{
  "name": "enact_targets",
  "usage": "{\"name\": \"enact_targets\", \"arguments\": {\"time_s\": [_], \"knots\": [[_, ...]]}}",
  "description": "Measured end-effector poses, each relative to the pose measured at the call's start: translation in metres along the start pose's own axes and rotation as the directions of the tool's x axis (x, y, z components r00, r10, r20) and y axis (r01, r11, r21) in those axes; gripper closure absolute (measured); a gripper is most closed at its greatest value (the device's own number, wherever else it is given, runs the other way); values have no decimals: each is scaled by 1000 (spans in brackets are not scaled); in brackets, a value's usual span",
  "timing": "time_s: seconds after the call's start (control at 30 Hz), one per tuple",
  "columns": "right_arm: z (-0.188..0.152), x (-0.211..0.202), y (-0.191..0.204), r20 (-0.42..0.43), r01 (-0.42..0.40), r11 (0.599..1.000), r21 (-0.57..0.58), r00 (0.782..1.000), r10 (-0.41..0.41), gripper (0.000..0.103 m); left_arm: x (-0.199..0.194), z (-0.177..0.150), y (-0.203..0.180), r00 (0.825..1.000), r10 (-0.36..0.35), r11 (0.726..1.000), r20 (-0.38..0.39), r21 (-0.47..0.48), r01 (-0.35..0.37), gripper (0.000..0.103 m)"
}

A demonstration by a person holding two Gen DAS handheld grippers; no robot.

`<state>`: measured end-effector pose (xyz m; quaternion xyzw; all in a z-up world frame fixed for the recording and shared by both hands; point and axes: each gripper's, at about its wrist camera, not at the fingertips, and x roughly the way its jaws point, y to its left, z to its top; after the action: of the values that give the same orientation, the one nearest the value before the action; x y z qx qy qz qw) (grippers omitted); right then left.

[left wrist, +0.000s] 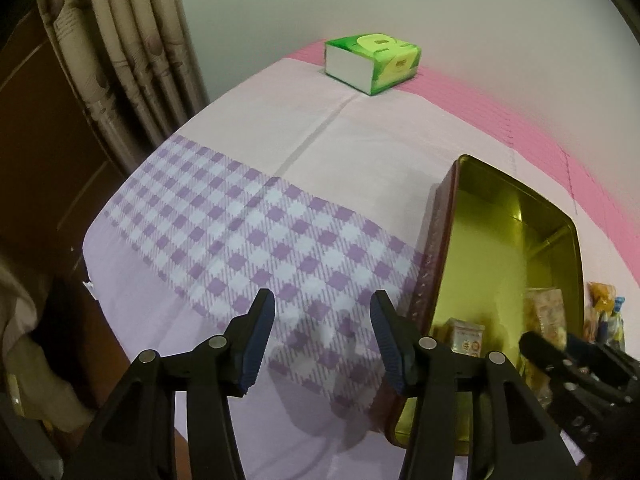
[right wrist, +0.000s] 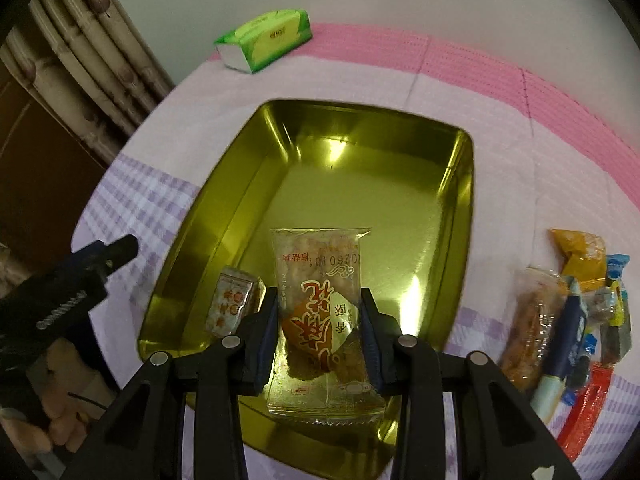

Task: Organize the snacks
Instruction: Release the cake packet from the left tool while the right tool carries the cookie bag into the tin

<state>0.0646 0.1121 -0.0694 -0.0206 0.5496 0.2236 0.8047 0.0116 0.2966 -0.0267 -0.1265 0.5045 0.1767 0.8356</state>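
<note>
Right wrist view: we are looking down along the right gripper [right wrist: 320, 320] into a gold-coloured tin tray [right wrist: 460, 208] sitting on the checked tablecloth [right wrist: 500, 140]. The two fingers are clamping a clear-wrapped snack packet [right wrist: 320, 276] from either side — the packet is lying lengthwise between the pads, over the near end of the tray. We are noting red-orange print on its wrapper and a pale, crumbly filling showing through. A small boxy wrapped sweet [right wrist: 230, 304] is already sitting inside the tray, just to the left of the held packet, near the left wall.

Outside the tray, off to the right, a loose pile of snacks [right wrist: 572, 312] is waiting on the cloth: yellow, blue, red and clear wrappers overlapping one another. A green tissue pack [right wrist: 266, 40] is lying at the far edge of the table, well apart from the tray.

Left wrist view: the left gripper [left wrist: 322, 340] is hovering above the purple-checked part of the cloth, just left of the tray [left wrist: 444, 208]. Its jaws are standing apart with nothing between them. The right gripper's dark body [left wrist: 568, 364] is showing at the right edge, over the tray's near end — the held packet [left wrist: 544, 312] is partly visible behind it. The tissue pack [left wrist: 372, 62] is sitting far across the table, near the pink border.
</note>
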Motion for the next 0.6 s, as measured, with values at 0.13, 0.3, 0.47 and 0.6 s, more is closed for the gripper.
{"name": "enact_targets", "arguments": {"time_s": [0.13, 0.3, 0.47, 0.6], "knots": [[1, 12, 2, -19, 10, 1000, 10, 1000, -9, 69, 3, 0, 0, 1000, -13, 1000, -16, -8, 13, 52], [-1, 23, 5, -38, 16, 1000, 4, 999, -16, 69, 4, -1, 0, 1000, -19, 1000, -24, -20, 19, 52], [2, 28, 7, -46, 24, 1000, 2, 999, -24, 68, 3, 0, 1, 1000, -21, 999, -23, -28, 20, 52], [2, 28, 7, -49, 30, 1000, 3, 998, -30, 68, 4, 1, 2, 999, -27, 999, -26, -33, 26, 51]]}}
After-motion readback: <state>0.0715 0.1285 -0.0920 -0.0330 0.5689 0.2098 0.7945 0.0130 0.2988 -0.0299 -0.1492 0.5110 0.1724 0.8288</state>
